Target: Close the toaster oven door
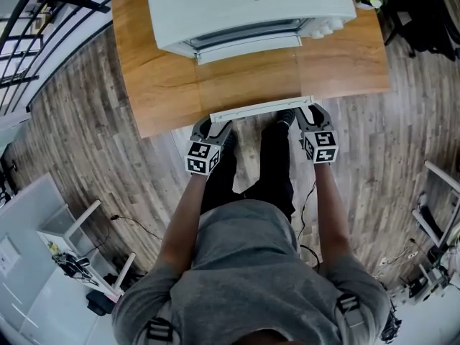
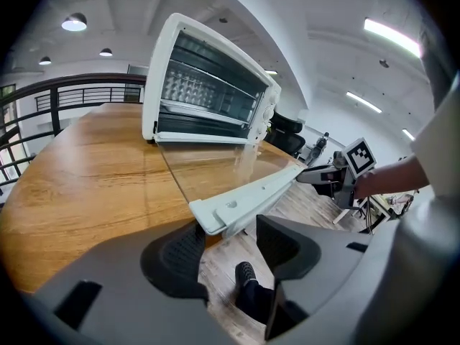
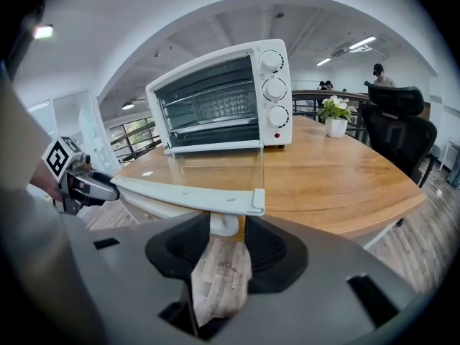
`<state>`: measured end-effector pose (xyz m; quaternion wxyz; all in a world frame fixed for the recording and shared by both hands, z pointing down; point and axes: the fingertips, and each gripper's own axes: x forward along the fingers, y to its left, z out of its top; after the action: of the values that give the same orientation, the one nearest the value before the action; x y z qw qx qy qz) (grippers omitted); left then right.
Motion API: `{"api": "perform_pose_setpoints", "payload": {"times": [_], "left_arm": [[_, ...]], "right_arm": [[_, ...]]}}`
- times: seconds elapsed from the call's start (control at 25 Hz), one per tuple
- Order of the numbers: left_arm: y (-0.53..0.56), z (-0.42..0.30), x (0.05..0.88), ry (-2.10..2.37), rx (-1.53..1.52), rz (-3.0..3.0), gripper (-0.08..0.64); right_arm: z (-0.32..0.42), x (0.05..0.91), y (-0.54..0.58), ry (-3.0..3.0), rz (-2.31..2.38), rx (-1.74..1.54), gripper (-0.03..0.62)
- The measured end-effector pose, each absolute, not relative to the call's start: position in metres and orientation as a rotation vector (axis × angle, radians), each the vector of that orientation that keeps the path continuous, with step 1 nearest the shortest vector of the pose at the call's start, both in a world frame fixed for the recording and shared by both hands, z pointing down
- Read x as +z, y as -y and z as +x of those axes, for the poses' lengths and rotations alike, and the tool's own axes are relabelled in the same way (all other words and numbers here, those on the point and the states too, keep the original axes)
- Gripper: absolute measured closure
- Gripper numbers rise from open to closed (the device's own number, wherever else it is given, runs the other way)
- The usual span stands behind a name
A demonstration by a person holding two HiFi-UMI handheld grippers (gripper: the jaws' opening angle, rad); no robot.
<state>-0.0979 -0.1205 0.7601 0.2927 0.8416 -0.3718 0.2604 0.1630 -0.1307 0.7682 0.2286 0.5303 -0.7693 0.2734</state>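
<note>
Left tool (image 1: 212, 124) and right tool (image 1: 302, 113), jaws apart, straddle one lowered door (image 1: 262, 109) of one toaster oven (image 1: 244, 6).

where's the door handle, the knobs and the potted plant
door handle (image 1: 262, 109), head view, middle of the bar
knobs (image 3: 274, 88), right gripper view, middle knob
potted plant (image 3: 336, 126), right gripper view, white pot

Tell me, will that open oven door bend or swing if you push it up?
It will probably swing, not bend: the door looks like a stiff glass pane in a white frame, hinged at the toaster oven. It likely feels light, being thin. The glass could crack if slammed.
</note>
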Motion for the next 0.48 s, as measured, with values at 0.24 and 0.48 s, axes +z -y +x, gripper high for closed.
{"api": "perform_pose_setpoints", "payload": {"times": [0.24, 0.48], "left_arm": [[0.126, -0.099, 0.754, 0.995, 0.67, 2.251, 0.367], [0.128, -0.099, 0.736, 0.966, 0.607, 2.276, 0.383]], "right_arm": [[0.163, 0.763, 0.132, 2.118, 1.53, 0.787, 0.476], [0.168, 0.746, 0.131, 2.117, 1.574, 0.774, 0.515]]}}
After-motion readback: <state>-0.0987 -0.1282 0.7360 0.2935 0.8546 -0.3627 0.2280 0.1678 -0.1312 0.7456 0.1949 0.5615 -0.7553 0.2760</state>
